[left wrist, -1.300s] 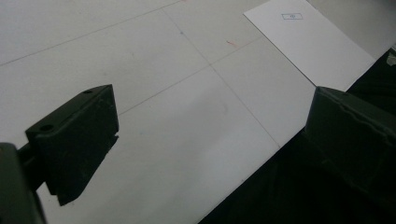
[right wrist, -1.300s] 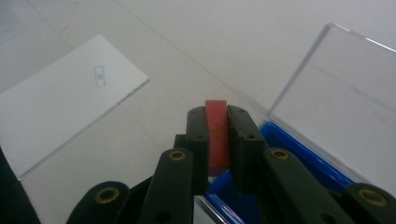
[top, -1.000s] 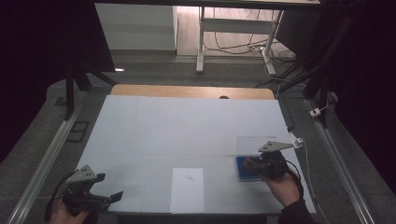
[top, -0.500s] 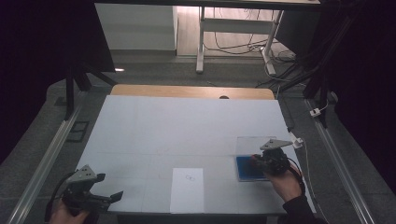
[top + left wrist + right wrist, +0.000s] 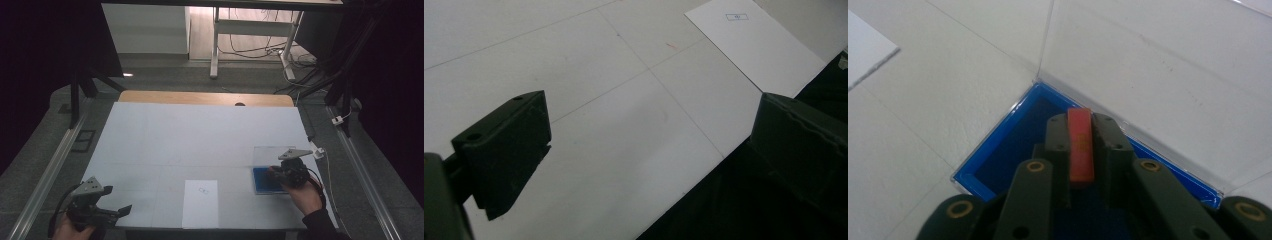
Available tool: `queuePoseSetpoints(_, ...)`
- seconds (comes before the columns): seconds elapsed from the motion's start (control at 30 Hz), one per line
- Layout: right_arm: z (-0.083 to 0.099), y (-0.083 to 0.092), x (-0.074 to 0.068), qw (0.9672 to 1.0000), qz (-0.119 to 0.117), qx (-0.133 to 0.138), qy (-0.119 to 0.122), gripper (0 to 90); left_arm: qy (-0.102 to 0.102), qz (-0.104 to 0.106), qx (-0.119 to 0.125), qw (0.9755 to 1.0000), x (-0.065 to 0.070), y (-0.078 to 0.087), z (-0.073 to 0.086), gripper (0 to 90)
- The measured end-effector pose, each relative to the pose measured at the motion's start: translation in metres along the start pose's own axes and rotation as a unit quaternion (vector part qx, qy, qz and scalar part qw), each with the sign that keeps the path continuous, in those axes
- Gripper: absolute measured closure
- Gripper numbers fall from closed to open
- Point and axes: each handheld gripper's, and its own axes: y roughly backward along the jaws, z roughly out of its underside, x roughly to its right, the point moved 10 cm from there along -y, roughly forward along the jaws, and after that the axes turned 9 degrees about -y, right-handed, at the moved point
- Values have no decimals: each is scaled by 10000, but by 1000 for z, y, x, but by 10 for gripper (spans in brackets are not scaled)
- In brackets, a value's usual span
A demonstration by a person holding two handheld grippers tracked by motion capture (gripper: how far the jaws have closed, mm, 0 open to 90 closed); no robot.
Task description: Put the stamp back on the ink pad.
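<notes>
My right gripper [image 5: 1080,125] is shut on a thin red-orange slab [image 5: 1081,147] that stands upright between its pads. Its jaws have just been opening a trifle, with the slab still between them. It hovers over a shallow blue case [image 5: 998,160] whose clear lid [image 5: 1148,60] stands open behind. In the high view the right gripper [image 5: 275,174] is over that blue case [image 5: 262,182] at the table's right front. My left gripper [image 5: 116,214] stands open at the front left corner, its jaws [image 5: 649,135] wide apart over bare table.
A white sheet of paper [image 5: 201,202] with a small printed mark lies at the front middle of the white table [image 5: 200,140]; its corner [image 5: 749,45] lies beyond the left jaws. A wooden strip [image 5: 205,97] runs along the far edge.
The right gripper has shifted only slightly over the blue case. The left gripper has stayed where it was.
</notes>
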Motion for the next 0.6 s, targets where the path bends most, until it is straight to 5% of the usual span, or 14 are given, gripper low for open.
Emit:
queuePoseSetpoints(0.27, -5, 7, -2, 9998, -5, 149, -91, 706, -1, -1, -1, 10000, 0, 0, 0, 32)
queuePoseSetpoints(0.6, -10, 16, -6, 9991, -55, 319, -260, 471, 5, -3, 3, 10000, 0, 0, 0, 32)
